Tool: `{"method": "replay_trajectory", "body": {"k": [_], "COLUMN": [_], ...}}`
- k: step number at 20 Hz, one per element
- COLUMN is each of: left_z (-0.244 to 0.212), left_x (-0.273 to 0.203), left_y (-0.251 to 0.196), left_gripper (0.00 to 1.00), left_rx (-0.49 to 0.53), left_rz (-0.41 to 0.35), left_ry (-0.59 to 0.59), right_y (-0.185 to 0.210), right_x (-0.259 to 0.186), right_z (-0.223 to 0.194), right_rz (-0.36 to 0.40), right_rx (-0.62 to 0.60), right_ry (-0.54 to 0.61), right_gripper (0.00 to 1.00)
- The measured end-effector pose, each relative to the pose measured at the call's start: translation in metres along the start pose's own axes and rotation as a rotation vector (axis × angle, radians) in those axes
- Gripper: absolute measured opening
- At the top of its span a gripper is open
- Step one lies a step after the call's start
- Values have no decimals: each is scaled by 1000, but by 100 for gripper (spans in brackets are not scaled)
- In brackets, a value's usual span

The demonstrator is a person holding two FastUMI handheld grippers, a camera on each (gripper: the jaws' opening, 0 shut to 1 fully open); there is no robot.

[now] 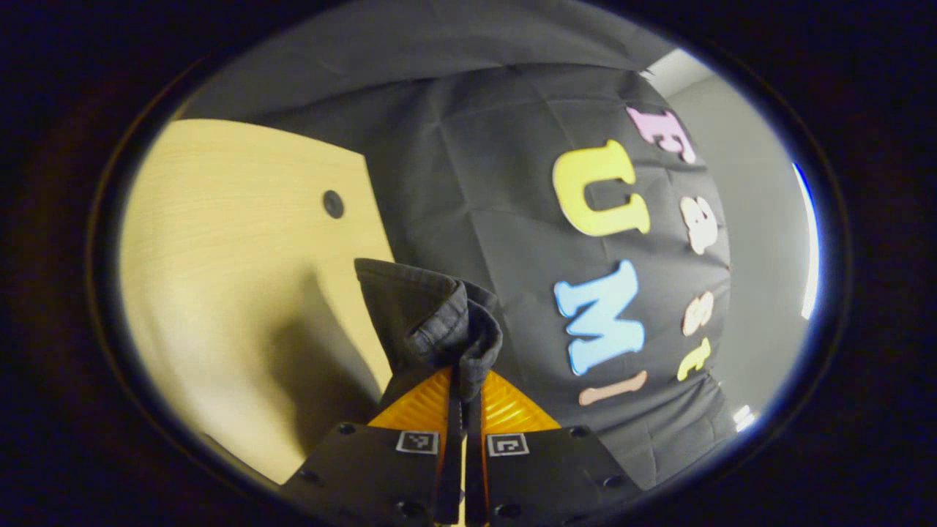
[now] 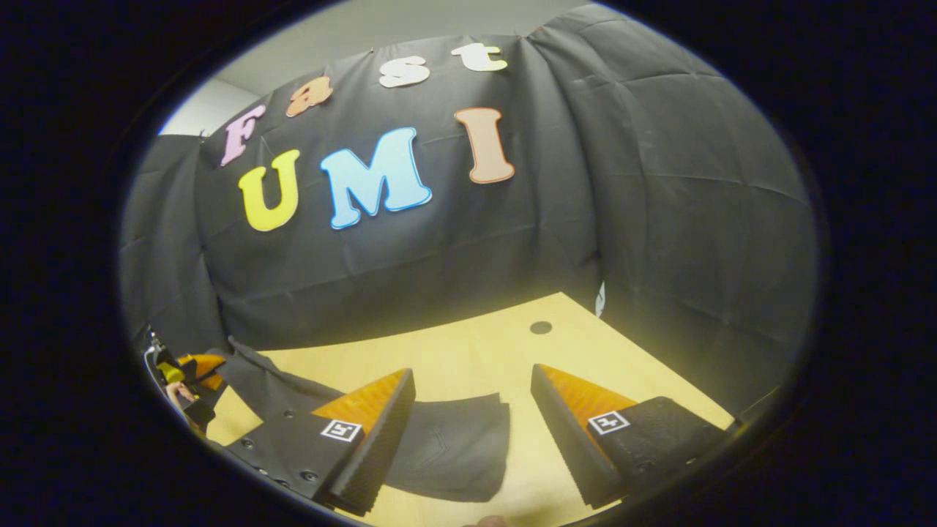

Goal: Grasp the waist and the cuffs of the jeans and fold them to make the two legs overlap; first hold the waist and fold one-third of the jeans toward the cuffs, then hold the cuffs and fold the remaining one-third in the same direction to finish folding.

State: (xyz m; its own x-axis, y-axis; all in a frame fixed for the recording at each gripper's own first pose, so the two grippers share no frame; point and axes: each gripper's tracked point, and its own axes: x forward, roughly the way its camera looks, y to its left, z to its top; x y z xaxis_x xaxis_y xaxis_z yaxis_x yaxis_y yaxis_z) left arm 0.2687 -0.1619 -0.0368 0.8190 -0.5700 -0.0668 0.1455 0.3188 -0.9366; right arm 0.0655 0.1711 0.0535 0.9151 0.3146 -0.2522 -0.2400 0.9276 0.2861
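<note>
Over the tabletop [image 2: 468,359] our left gripper [image 1: 463,395] pinches the jeans [image 1: 432,322] w/ clenched jaws to carry the fold; right gripper [image 2: 472,410] hangs released.

Dark grey jeans [image 2: 446,439] lie partly folded on the table, one bunched hem [image 1: 439,322] raised (pinched).

Left gripper [image 1: 463,410]: 2 wedge-shaped fingers with ribbed faces on dark, flat mounts. Each mount carries 1 square black-and-white marker and several round dark screws.

Right gripper [image 2: 472,432]: same build, 2 wedge fingers with ridged inner pads [image 2: 381,446], 1 square marker per mount, dark screws along the left mount.
</note>
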Motion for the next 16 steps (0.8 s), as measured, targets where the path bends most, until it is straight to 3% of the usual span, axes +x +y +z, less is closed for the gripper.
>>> {"method": "replay_trajectory", "body": {"k": [4,7,12,14,16], "left_z": [-110,-214,-336,-346,-358], "left_x": [-3,3,36,35,37], "left_y": [-96,-134,-86,-72,-59], "left_gripper": [10,10,10,10,11], "left_rx": [220,368,685,769,786], "left_rz": [-77,-97,12,63,113], "left_ry": [157,318,568,632,630], "right_y": [10,12,-7,-15,-26], "right_x": [-4,-8,-16,-19,-21], "right_z": [-1,-6,-21,-28,-30], "right_rz": [88,145,192,205,212], "right_rx": [6,23,32,39,44], "right_ry": [0,14,51,70,81], "right_gripper": [96,96,95,95,95]}}
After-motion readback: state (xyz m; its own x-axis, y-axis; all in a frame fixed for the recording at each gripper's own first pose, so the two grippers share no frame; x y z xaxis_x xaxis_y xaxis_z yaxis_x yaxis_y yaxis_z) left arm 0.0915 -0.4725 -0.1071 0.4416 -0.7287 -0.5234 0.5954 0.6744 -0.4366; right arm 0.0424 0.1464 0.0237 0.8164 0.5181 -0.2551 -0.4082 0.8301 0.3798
